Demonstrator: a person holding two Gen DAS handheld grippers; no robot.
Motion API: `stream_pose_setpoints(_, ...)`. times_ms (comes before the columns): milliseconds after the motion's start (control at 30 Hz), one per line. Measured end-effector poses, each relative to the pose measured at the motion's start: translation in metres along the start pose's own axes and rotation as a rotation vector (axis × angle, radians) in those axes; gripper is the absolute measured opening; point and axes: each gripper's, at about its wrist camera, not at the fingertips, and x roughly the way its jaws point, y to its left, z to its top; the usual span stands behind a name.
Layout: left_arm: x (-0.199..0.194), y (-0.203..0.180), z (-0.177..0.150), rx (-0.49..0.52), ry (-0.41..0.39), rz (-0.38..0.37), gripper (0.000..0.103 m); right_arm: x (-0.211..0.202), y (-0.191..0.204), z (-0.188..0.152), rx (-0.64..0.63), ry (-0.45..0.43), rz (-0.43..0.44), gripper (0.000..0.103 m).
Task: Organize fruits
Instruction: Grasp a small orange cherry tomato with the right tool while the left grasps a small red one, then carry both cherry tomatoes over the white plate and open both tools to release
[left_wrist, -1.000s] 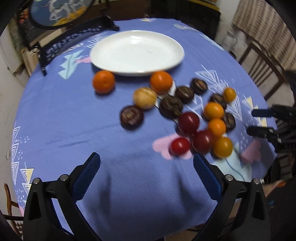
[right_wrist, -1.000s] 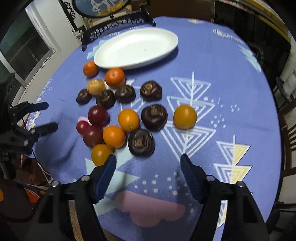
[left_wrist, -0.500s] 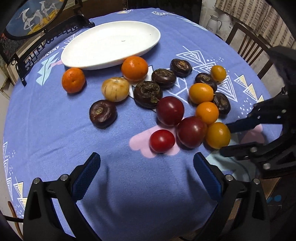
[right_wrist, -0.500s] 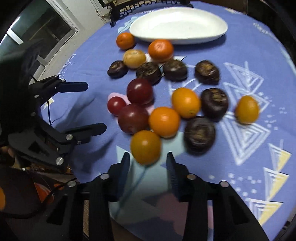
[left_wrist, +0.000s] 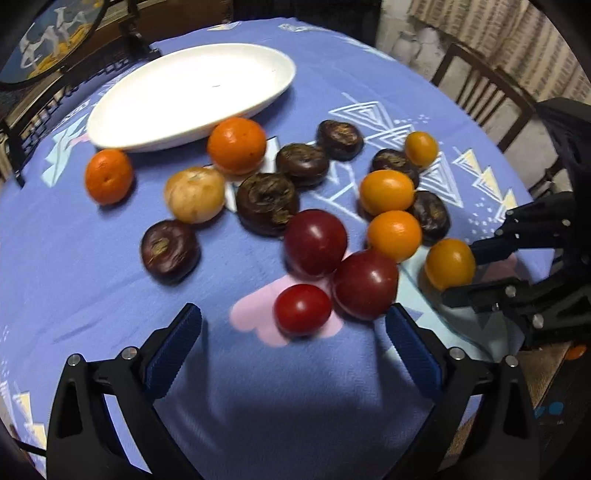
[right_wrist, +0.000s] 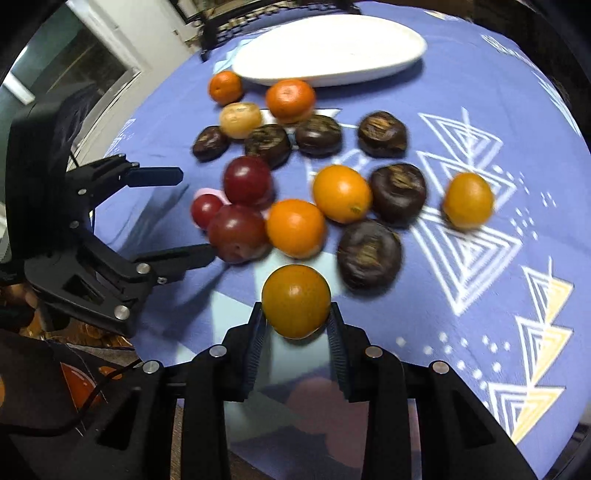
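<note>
Several fruits lie on a blue patterned tablecloth (left_wrist: 92, 258) in front of an empty white oval plate (left_wrist: 192, 88): oranges, dark brown round fruits, red tomatoes and yellow-orange fruits. My right gripper (right_wrist: 295, 314) is shut on a yellow-orange fruit (right_wrist: 296, 300) at the near edge of the pile; it also shows in the left wrist view (left_wrist: 450, 263). My left gripper (left_wrist: 293, 332) is open and empty, with a small red tomato (left_wrist: 303, 309) just ahead between its fingers. It also shows in the right wrist view (right_wrist: 184, 214).
Wooden chairs (left_wrist: 476, 96) stand beyond the table's right edge. A dark metal stand with a round picture (left_wrist: 48, 44) is behind the plate. A window (right_wrist: 66, 74) is on the left in the right wrist view.
My right gripper narrowed around the yellow-orange fruit and closed on it. My left gripper moved closer to the fruit pile and stayed open.
</note>
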Motion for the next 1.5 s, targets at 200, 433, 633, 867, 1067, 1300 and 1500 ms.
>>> stream_pose_setpoints(200,-0.008,0.008,-0.008,0.082,-0.014,-0.092,0.071,-0.004,-0.008,-0.010,0.029,-0.001,-0.004,0.034)
stream_pose_setpoints(433,-0.011,0.016,-0.014,0.186,-0.020,-0.055,0.070,-0.006,-0.007,-0.010,0.040,-0.005,-0.012,0.034)
stream_pose_setpoints(633,0.011,0.007,-0.002,0.209,0.007,-0.017,0.061,-0.003,-0.007,-0.009,0.052,0.000,-0.019,0.034)
stream_pose_setpoints(867,0.015,0.004,0.013,0.166,0.024,-0.112,0.029,-0.003,-0.006,-0.005,0.052,-0.004,-0.020,0.034)
stream_pose_setpoints(1067,0.005,0.009,0.009,0.110,0.049,-0.115,0.028,-0.006,-0.006,-0.001,0.035,-0.008,-0.015,0.034)
stream_pose_setpoints(1300,-0.032,0.034,0.058,-0.085,-0.011,0.010,0.029,-0.037,0.001,0.047,-0.021,-0.113,0.006,0.034)
stream_pose_setpoints(1500,-0.039,0.074,0.138,-0.296,-0.082,0.175,0.029,-0.061,0.000,0.125,-0.039,-0.291,-0.018,0.035)
